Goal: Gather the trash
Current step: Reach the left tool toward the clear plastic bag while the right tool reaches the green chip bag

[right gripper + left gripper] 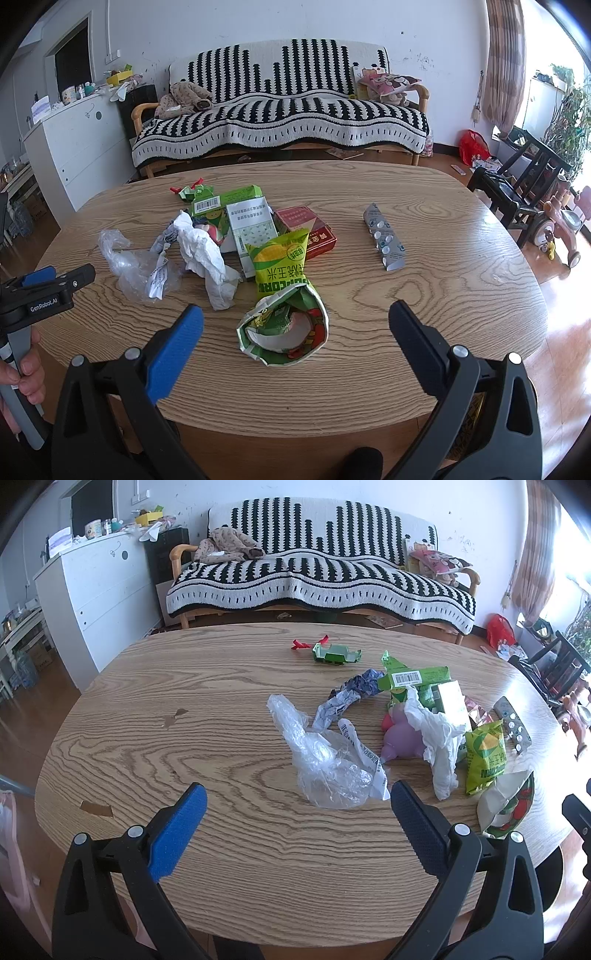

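1. My left gripper (297, 797) hovers low over the wooden counter (155, 746), its fingers spread wide and holding nothing.
2. Just ahead of those fingers, slightly toward the right one, lies a crumpled clear plastic bag (321, 760), resting on the counter with a printed white label strip (364, 755) along its right side.
3. My right gripper (295, 319) also has its fingers released, wide apart and empty.
4. Between and just beyond them sits a crushed paper cup (284, 330) with green and red print, lying on its side with its mouth toward me.
5. Touching the cup's far edge is a yellow-green popcorn packet (279, 264).
6. Behind it the trash clusters: a crumpled white tissue (205, 254), a pale box (251, 230), a red box (310, 230) and green cartons (225, 199).
7. A silver pill blister strip (384, 236) lies apart to the right.
8. A striped sofa (280, 107) stands beyond the counter.
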### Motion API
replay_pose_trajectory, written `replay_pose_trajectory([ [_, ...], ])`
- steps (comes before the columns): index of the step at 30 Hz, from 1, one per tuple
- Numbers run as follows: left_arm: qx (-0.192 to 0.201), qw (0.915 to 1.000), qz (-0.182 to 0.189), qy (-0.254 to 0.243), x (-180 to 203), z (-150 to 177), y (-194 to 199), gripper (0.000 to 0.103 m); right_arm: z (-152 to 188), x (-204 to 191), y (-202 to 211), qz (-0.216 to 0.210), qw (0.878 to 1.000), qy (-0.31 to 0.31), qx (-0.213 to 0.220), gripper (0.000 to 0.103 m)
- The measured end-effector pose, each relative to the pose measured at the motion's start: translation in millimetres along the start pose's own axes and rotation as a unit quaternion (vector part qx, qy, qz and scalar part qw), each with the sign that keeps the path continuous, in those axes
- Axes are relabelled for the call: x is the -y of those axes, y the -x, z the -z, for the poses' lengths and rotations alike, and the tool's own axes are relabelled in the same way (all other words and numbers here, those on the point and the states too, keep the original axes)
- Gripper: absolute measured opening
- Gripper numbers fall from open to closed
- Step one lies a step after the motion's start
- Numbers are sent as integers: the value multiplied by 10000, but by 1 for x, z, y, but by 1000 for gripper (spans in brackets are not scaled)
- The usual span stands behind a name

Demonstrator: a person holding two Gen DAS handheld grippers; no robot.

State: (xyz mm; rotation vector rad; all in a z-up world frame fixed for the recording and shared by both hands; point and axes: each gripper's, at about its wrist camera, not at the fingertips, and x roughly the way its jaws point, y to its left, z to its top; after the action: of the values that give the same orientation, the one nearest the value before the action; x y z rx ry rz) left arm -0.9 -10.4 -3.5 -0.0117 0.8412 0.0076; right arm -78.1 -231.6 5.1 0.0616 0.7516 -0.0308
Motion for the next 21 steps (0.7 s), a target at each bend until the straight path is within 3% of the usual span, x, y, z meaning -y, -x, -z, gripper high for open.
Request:
replay_pose_trajectory([
  [6, -41, 10000, -28, -4, 0, 2, -2, 97, 1, 1, 0, -6, 10000, 19, -12, 97],
  [10, -95, 9994, -215, -244, 3, 7, -8, 97, 5, -1, -9, -46, 9993, 229, -276, 97],
  [16, -437, 9980, 166, -428, 1, 11, -23, 97, 1, 0, -42, -199, 9972, 279, -664, 97],
  [17, -493, 9977, 227, -418, -1, 11, -27, 97, -2, 0, -50, -215, 9982, 248, -495, 97],
  [21, -599, 9959, 528, -429, -5, 5, -44, 97, -6, 7, -79, -234, 9955, 92, -917, 97],
])
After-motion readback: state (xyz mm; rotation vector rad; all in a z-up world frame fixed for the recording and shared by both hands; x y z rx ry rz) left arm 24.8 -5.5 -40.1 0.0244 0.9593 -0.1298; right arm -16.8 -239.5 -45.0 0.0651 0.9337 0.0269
